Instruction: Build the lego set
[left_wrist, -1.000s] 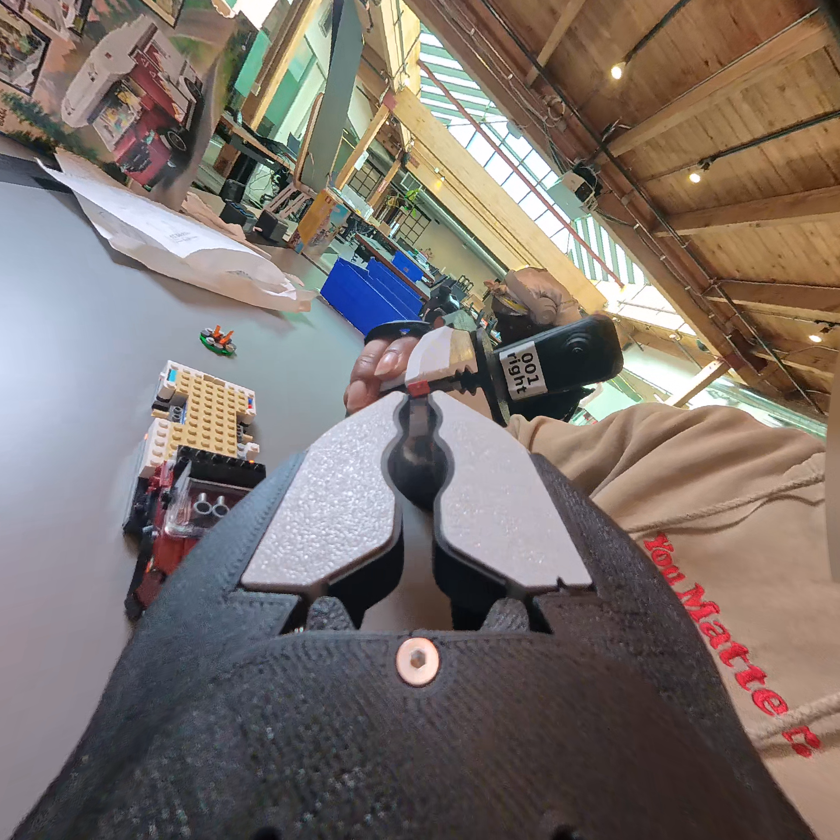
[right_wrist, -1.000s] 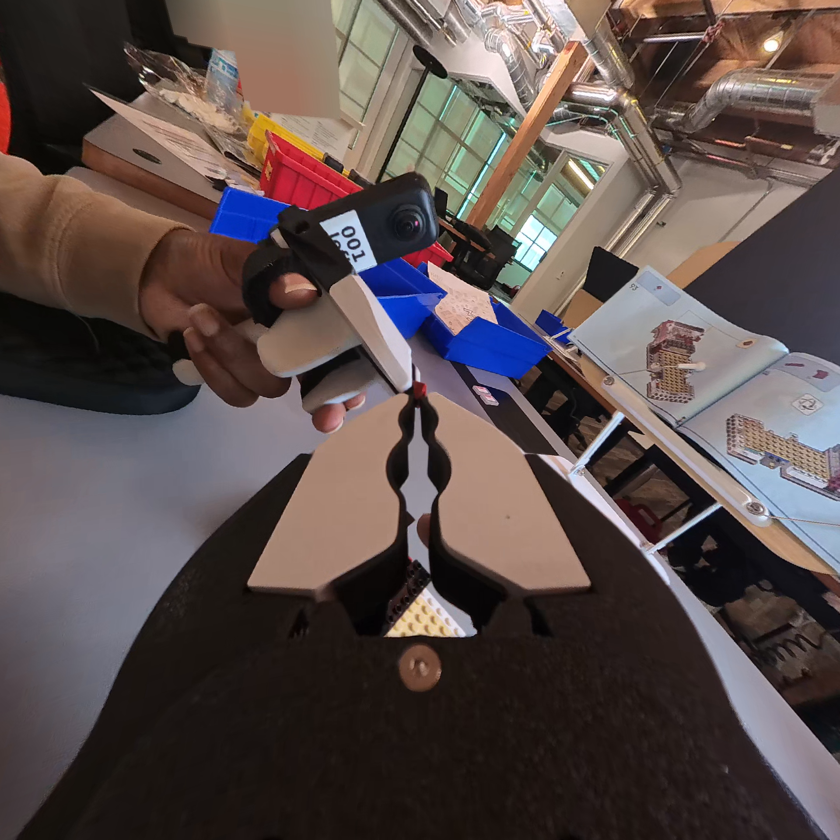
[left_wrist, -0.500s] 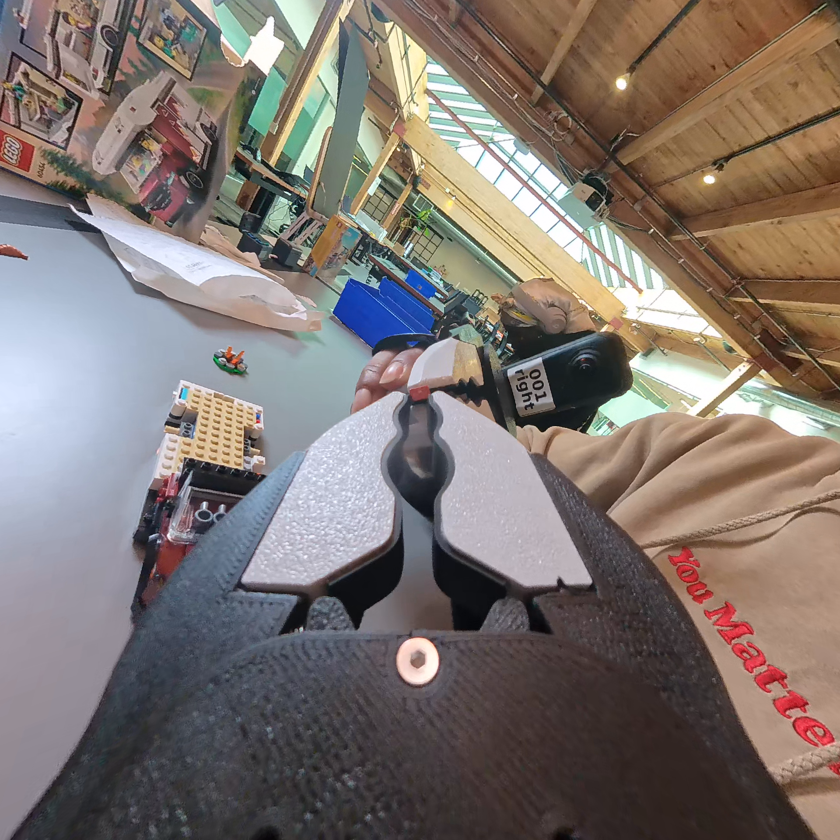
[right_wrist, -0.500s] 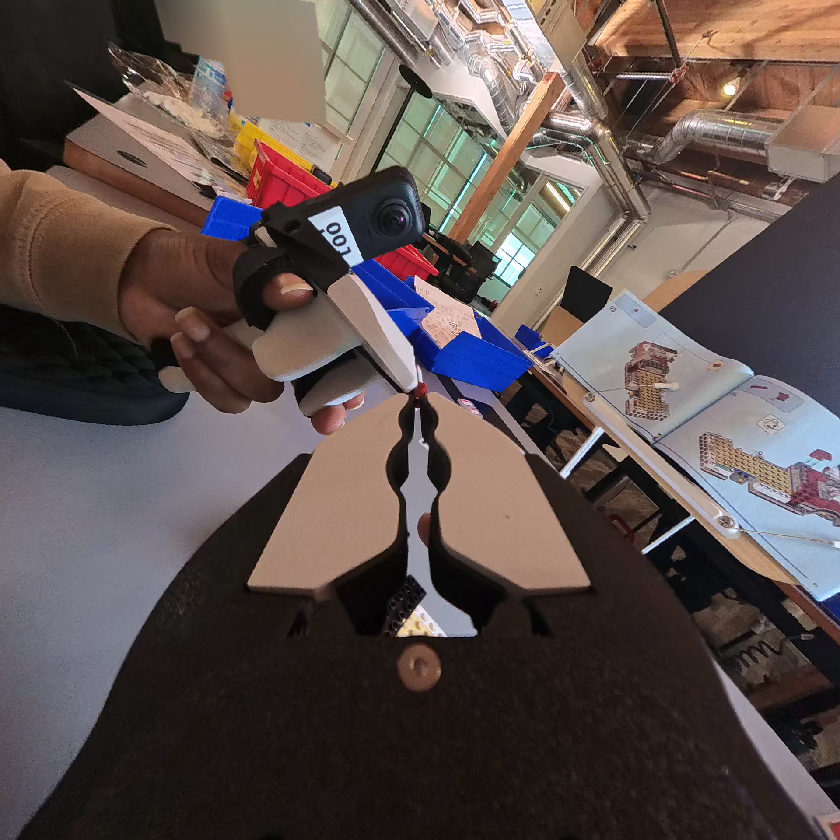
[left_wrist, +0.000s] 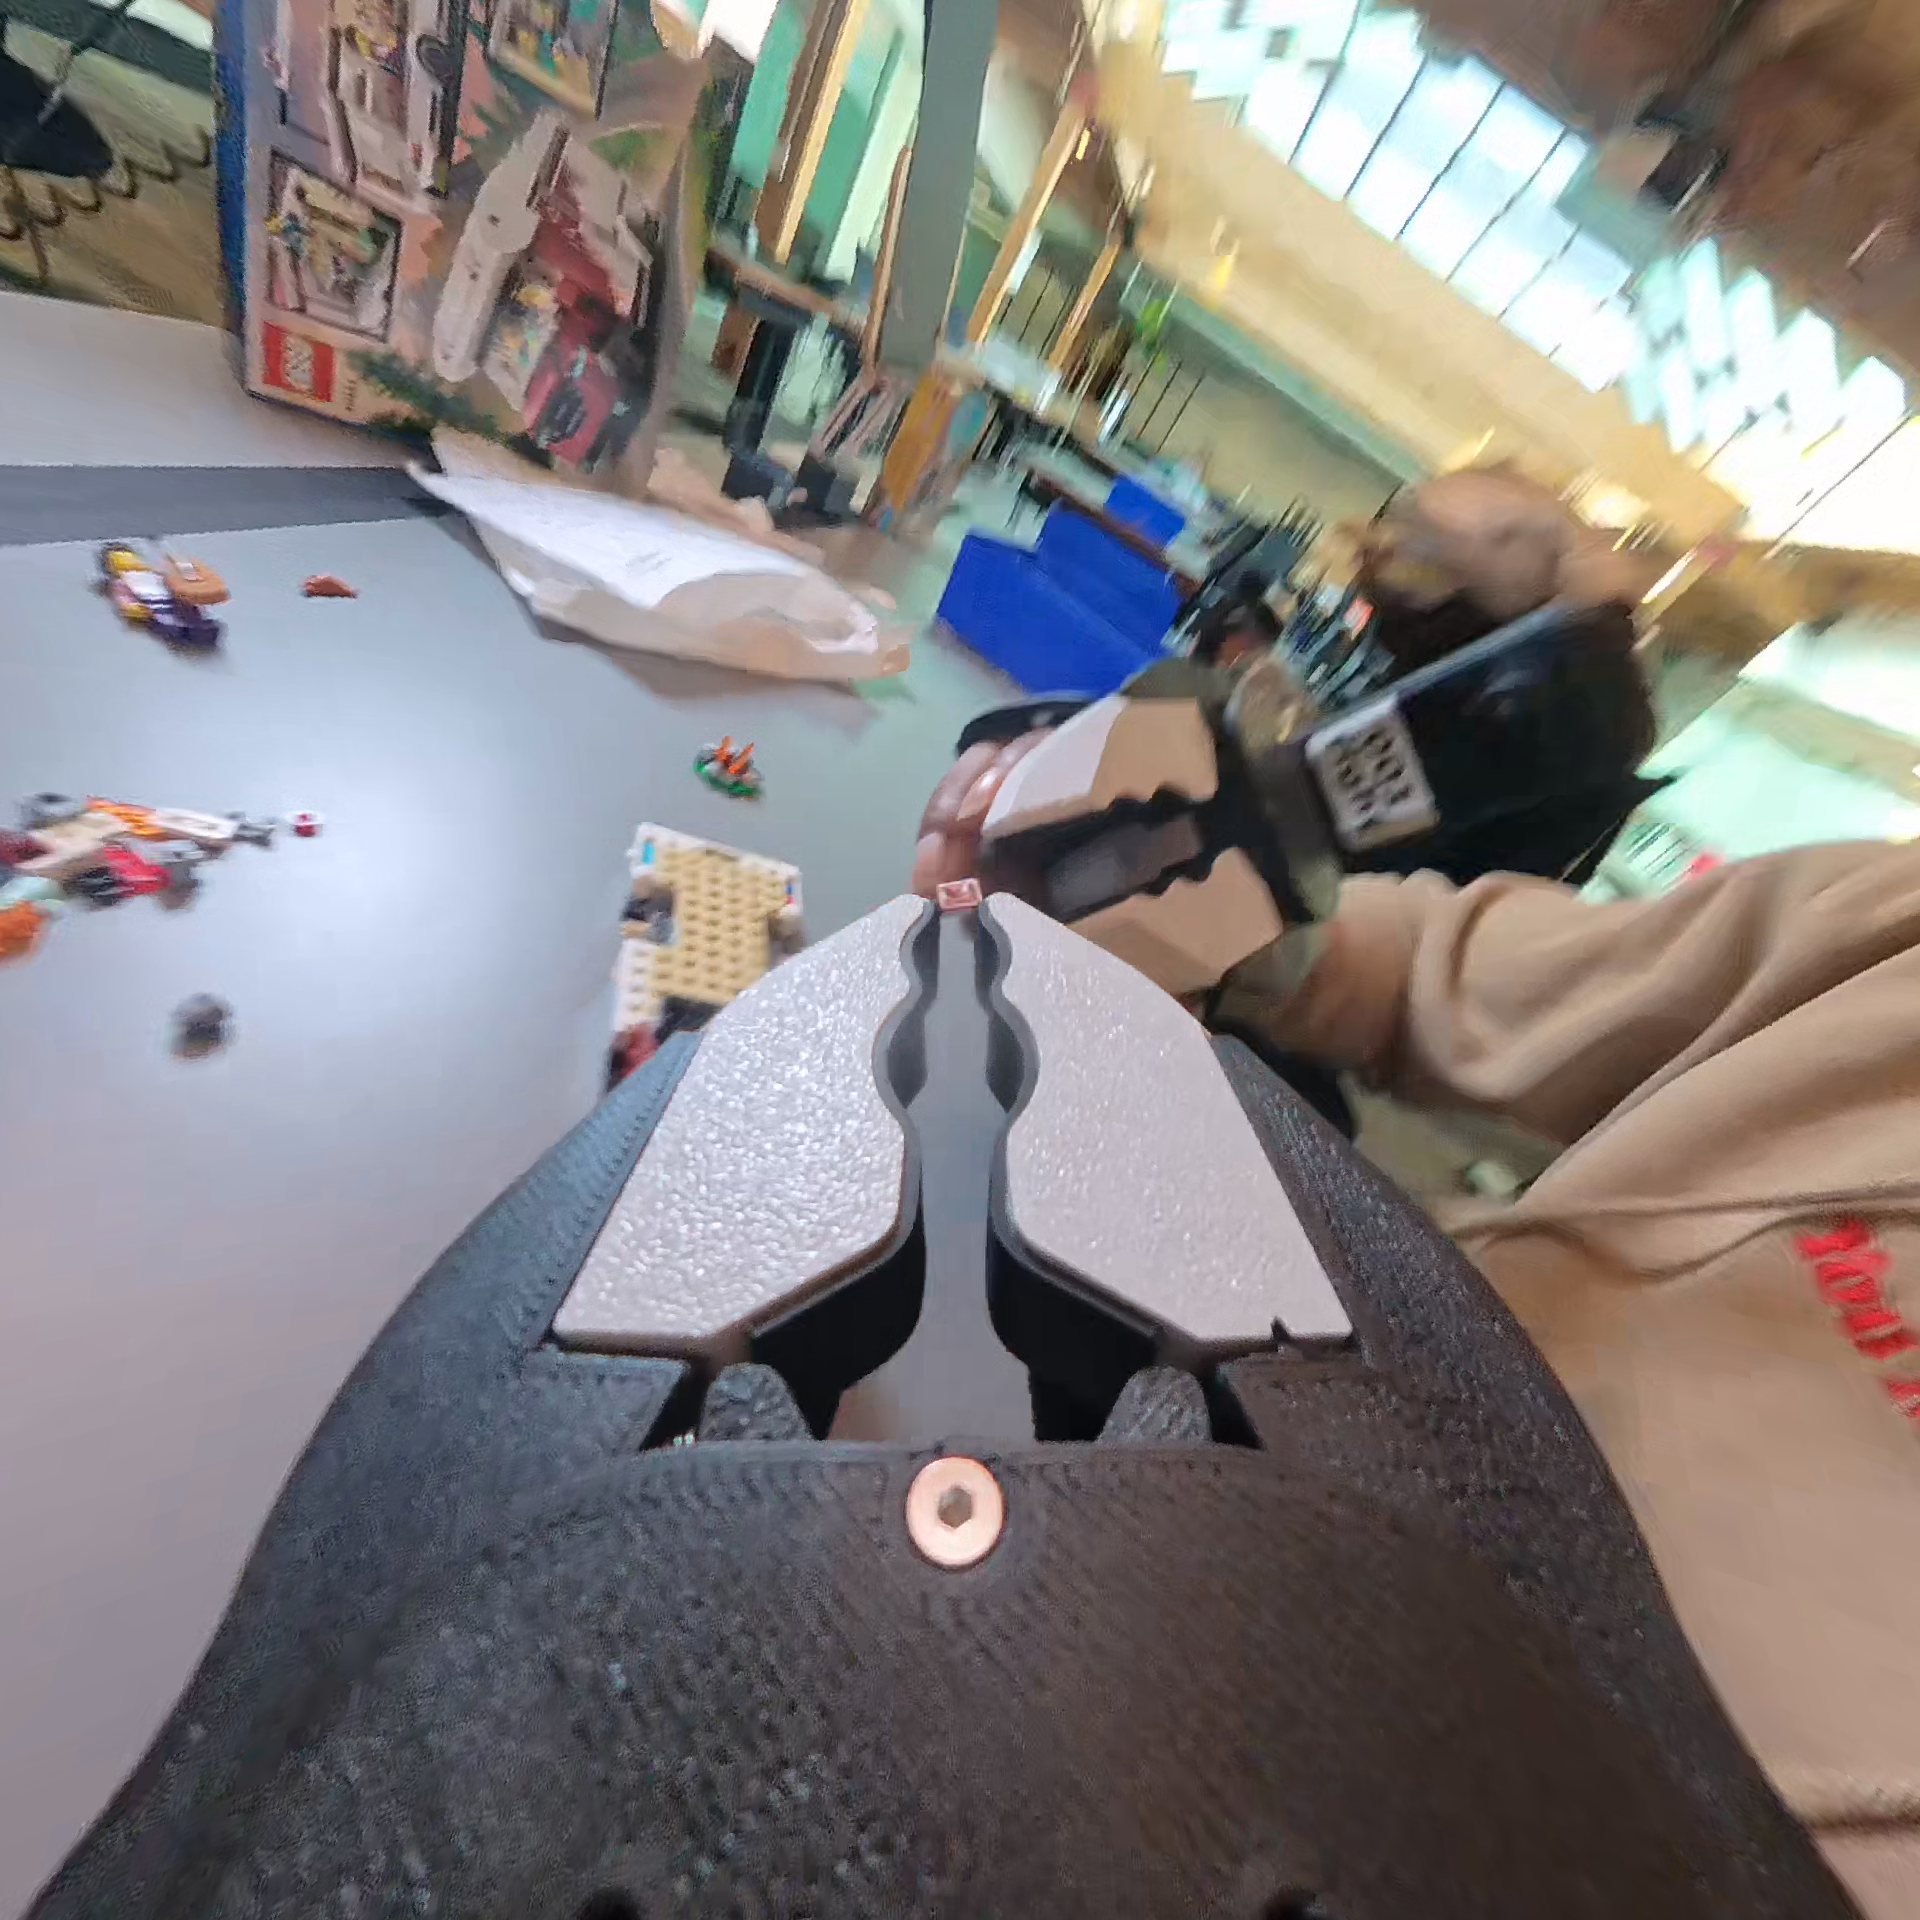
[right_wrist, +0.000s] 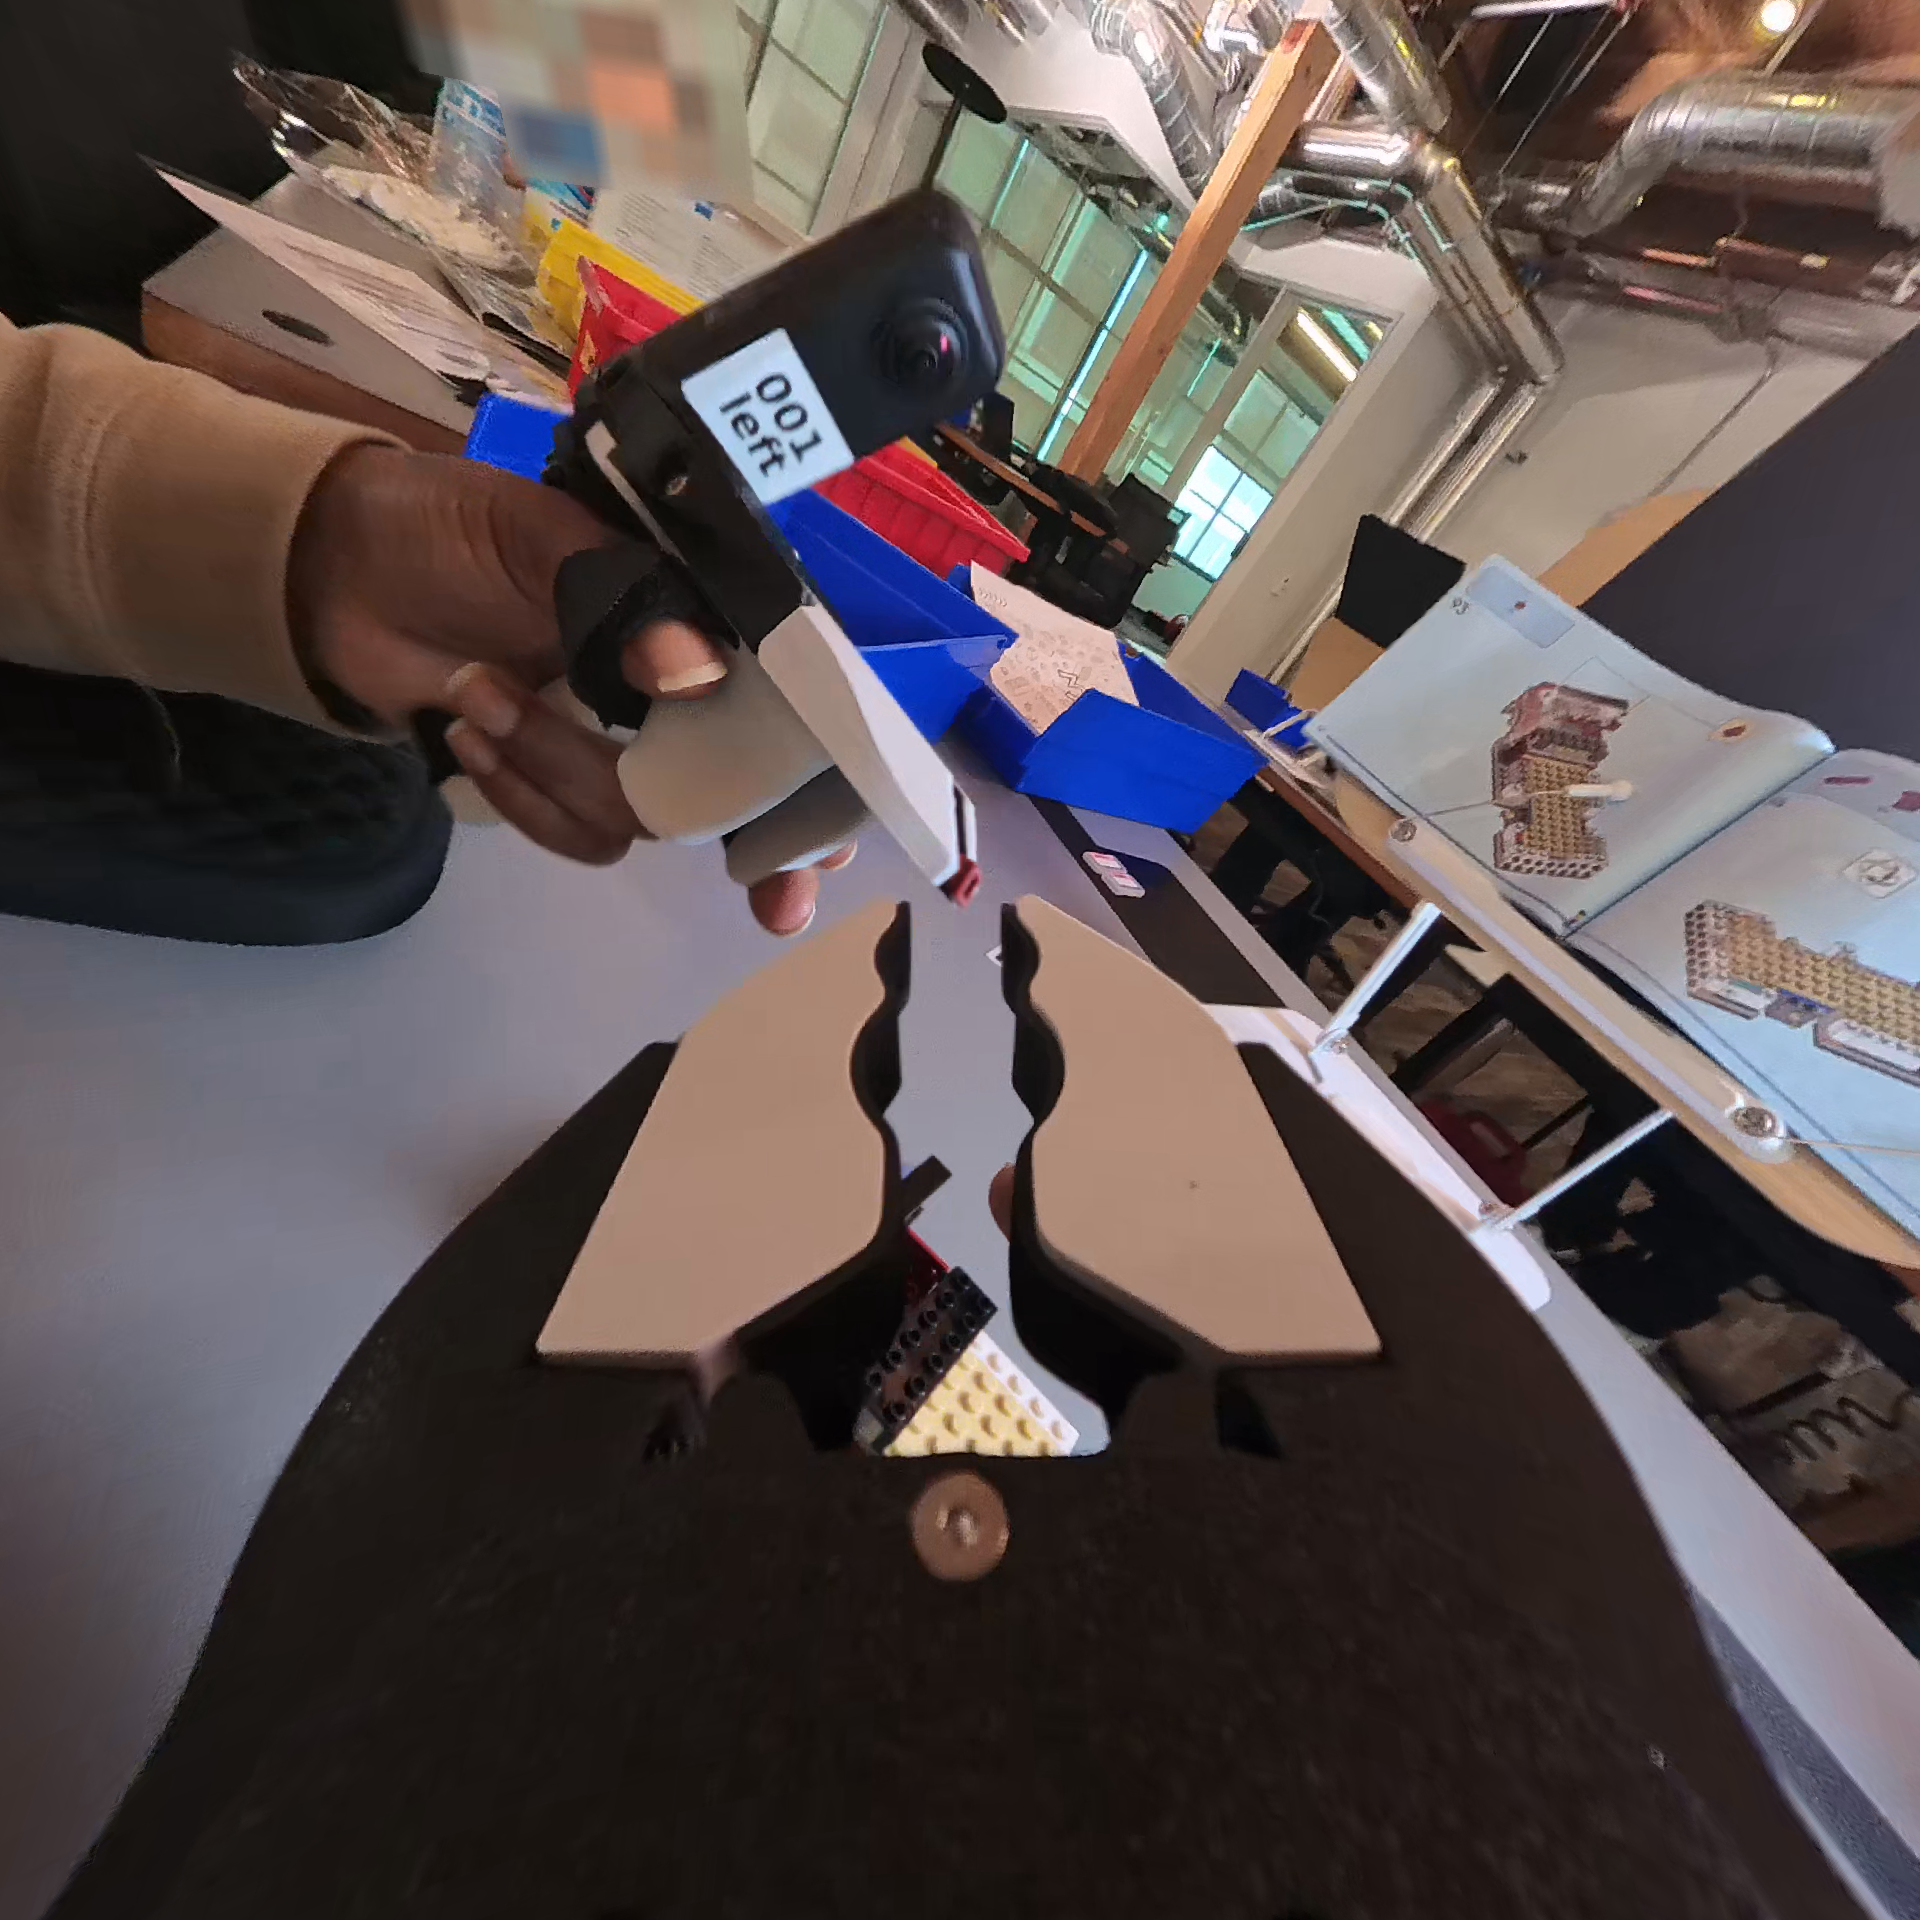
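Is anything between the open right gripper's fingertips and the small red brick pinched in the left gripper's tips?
Nothing visible: the right gripper stands open just short of the small red brick held by the left gripper, with only bare grey table behind.

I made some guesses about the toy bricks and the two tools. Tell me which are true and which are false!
1. The left tool pinches a tiny red brick. True.
2. The right tool is squeezing that brick too. False: its fingers stand apart, empty.
3. A tan studded plate lies on the grey table. True.
4. The bins behind the left tool are green. False: blue.
5. An open instruction booklet shows beside the table. True.
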